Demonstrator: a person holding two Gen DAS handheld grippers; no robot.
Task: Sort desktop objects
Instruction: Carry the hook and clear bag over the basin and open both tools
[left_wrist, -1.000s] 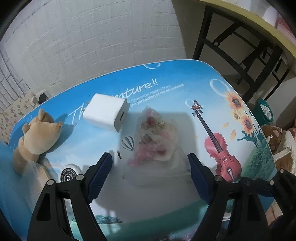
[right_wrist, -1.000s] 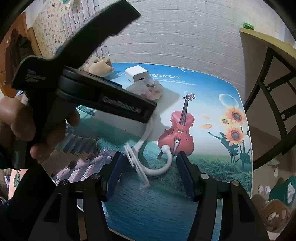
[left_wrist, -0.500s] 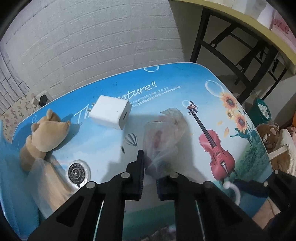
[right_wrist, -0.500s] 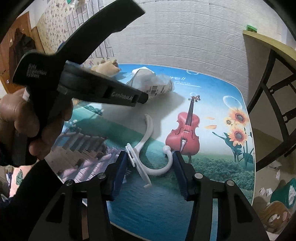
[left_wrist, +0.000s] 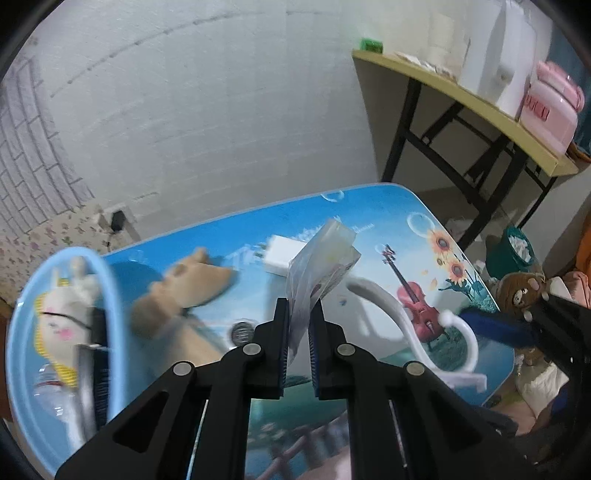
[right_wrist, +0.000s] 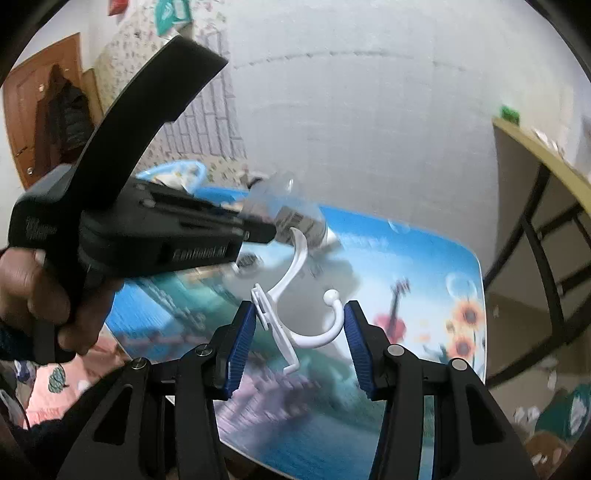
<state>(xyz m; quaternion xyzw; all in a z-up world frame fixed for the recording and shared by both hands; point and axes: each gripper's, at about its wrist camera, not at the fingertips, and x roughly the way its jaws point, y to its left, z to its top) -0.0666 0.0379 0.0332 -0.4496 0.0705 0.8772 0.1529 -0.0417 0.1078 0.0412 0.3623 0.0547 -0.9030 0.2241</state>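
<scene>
1. The left gripper (left_wrist: 297, 332) has its blue pads drawn in almost together, pinching the lower edge of a clear plastic bag (left_wrist: 319, 262). The bag rises from the pads toward 1 o'clock, lifted off the printed table (left_wrist: 417, 221); its contents are too blurred to name.
2. In the right wrist view the same bag (right_wrist: 284, 214) sticks out of the left gripper's tip at 11 o'clock, smeared by motion, with only a dark label strip showing.
3. The right gripper (right_wrist: 300, 345) stands wide apart around a white plastic hook (right_wrist: 295, 314). Its flat plate lies against the left pad and its ball tip just beside the right pad; whether the pads truly bear on it cannot be told.
4. In the left wrist view the hook (left_wrist: 413, 325) sits at 3 o'clock, its plate end partly cut off by the gripper arm.
5. A white charger (left_wrist: 280, 254) is half hidden behind the bag.
6. A tan plush toy (left_wrist: 181, 295) at 9 o'clock is heavily blurred.
7. A blue basket (left_wrist: 110, 302) at the left edge holds a pale plush and other blurred things; its lower rim is cut off.
</scene>
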